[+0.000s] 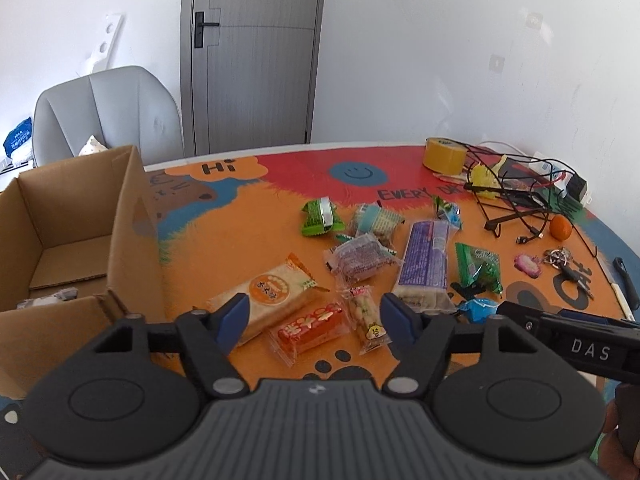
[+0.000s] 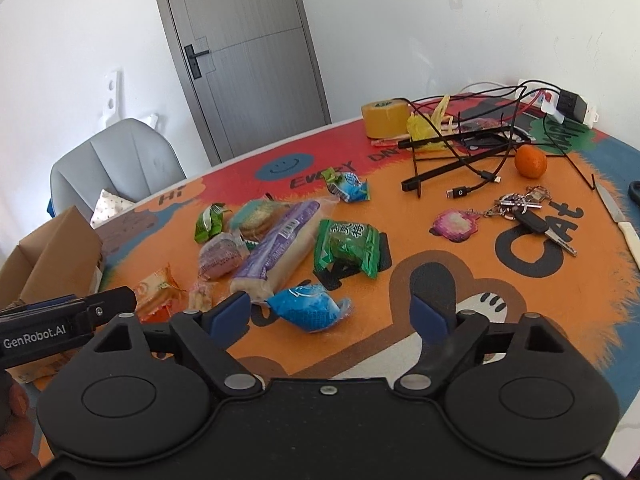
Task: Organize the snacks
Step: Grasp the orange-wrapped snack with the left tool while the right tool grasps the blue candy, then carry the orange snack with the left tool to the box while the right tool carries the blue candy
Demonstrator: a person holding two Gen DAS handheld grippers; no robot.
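Several wrapped snacks lie on the colourful table mat (image 1: 256, 232). My left gripper (image 1: 314, 318) is open just above a red-orange snack bar (image 1: 310, 330) and a small peanut packet (image 1: 366, 318), with a cracker pack (image 1: 272, 296) at its left finger. My right gripper (image 2: 332, 312) is open and empty; a blue candy packet (image 2: 308, 306) lies between its fingers. A long purple pack (image 2: 276, 250) and a green packet (image 2: 348, 250) lie beyond. An open cardboard box (image 1: 68, 232) stands at the left.
A yellow tape roll (image 2: 386, 118), tangled black cables (image 2: 472, 148), an orange (image 2: 530, 162), keys (image 2: 528, 212), a pink charm (image 2: 456, 224) and a knife (image 2: 624, 224) lie on the right side. A grey chair (image 1: 108, 112) and a door (image 1: 256, 52) stand behind the table.
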